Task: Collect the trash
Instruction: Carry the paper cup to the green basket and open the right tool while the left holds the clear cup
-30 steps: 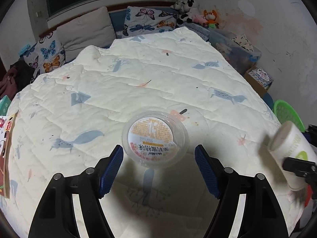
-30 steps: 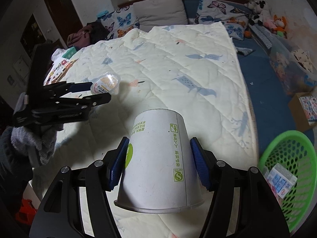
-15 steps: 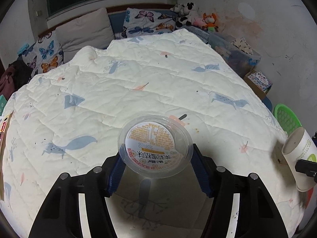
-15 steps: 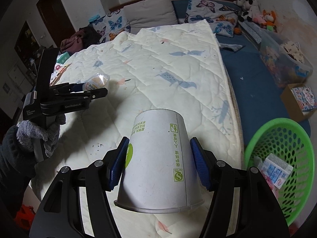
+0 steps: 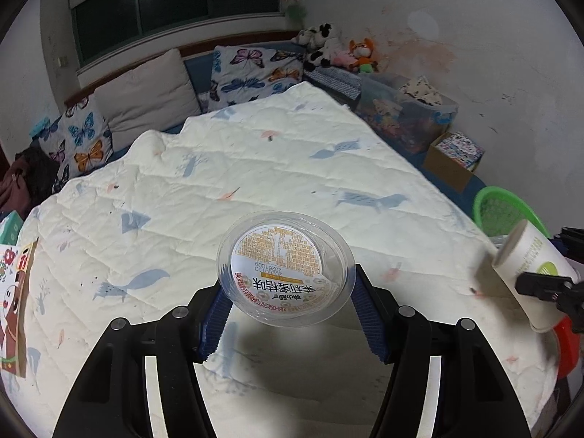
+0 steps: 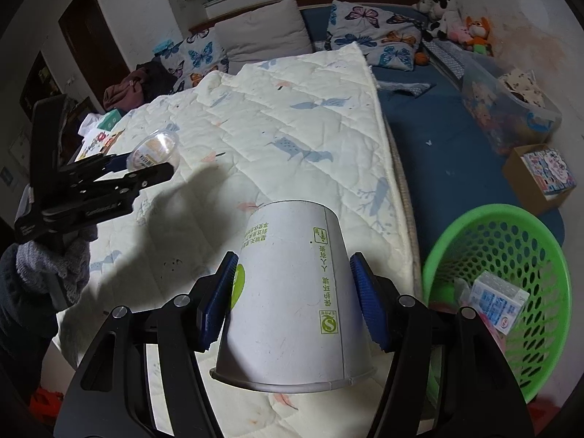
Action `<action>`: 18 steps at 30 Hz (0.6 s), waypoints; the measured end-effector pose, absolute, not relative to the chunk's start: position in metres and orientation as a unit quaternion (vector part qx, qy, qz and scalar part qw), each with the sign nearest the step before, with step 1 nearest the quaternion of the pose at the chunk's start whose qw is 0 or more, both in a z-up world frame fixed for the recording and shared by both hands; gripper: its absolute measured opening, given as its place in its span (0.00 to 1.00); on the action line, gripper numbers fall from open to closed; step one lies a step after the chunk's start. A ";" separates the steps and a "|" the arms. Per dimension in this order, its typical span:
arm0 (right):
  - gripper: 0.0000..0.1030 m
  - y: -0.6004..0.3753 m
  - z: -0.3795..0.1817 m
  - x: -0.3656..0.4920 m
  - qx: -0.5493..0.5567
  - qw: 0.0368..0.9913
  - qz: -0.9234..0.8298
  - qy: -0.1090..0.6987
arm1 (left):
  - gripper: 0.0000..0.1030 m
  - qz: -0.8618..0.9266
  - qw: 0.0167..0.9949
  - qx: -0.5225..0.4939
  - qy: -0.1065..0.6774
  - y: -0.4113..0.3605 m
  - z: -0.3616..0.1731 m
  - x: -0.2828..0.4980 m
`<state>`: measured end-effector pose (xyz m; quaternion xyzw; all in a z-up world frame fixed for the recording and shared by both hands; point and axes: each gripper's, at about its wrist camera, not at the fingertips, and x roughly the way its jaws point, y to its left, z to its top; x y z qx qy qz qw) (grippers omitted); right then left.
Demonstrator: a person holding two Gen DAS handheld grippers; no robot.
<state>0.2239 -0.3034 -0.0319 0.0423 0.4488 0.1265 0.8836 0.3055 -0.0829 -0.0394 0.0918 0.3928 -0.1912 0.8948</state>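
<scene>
A clear round plastic tub (image 5: 281, 266) with an orange and white printed label hangs tilted above the quilt, with my left gripper (image 5: 288, 279) shut on its rim. From the right wrist view the same tub (image 6: 155, 149) sits in the left gripper (image 6: 146, 171), held by a gloved hand (image 6: 54, 266). My right gripper (image 6: 294, 255) is shut on a white paper cup (image 6: 292, 292), rim toward the camera, over the bed's right edge. The cup (image 5: 529, 255) also shows at the far right of the left wrist view.
A green mesh basket (image 6: 492, 210) stands on the floor right of the bed, with a small carton (image 6: 496, 299) inside. The cream quilt (image 6: 292, 127) covers the bed, pillows at its head. A cardboard box (image 6: 540, 171) and a plastic bin (image 6: 511, 109) line the wall.
My left gripper closed on the tub and lifted it off the quilt. My right gripper carried the paper cup toward the bed's right edge, and the green basket now looms larger.
</scene>
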 end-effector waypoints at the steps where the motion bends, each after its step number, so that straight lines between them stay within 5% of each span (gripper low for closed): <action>1: 0.61 -0.307 -0.031 0.223 0.045 0.884 0.125 0.448 | 0.59 -0.194 0.895 0.096 0.390 -0.086 -0.037 0.302; 18: 0.61 -0.431 -0.044 0.197 0.092 0.890 -0.001 0.447 | 0.59 -0.246 0.891 0.114 0.364 -0.143 -0.007 0.269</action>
